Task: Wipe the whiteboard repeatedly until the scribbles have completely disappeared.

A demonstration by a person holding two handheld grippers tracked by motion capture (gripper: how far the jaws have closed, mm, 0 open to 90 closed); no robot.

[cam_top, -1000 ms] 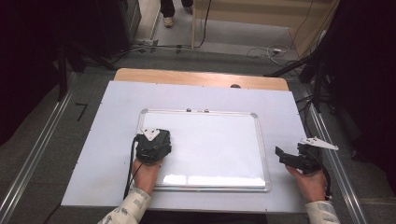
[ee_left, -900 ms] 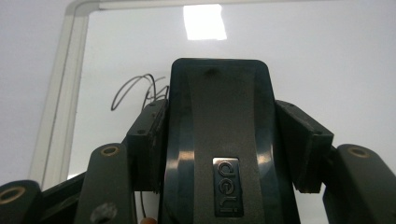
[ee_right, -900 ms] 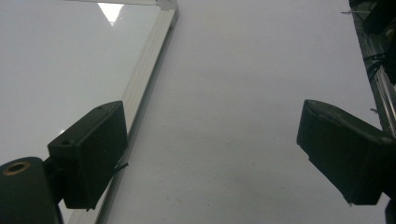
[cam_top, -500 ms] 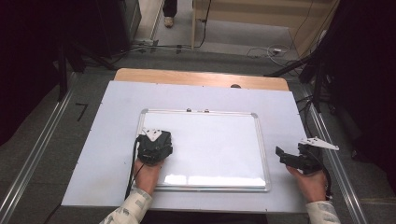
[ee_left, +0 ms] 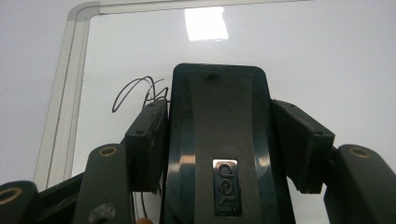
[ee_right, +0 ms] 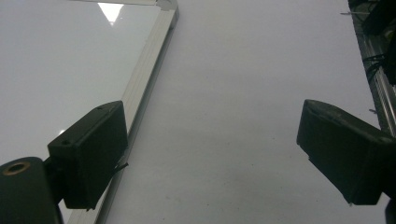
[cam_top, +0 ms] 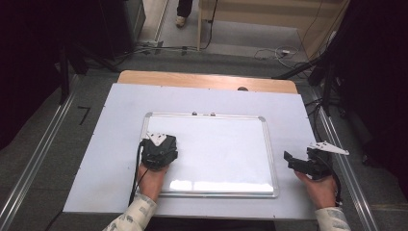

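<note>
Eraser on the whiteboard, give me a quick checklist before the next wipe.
1. Eraser gripped: ok, the left gripper has its fingers pressed on both sides of it.
2. Eraser over the whiteboard: ok, the left gripper sits over the board's left part.
3. Marks left to wipe: not ok, thin black scribbles remain beside the eraser, near the frame's left edge.
4. Eraser flat on the surface: cannot tell, the contact is hidden.
5. Right gripper out of the way: ok, open, nothing between its fingers, off the board's right edge over the table.
6. Board steady: cannot tell, nothing holds it down.
</note>
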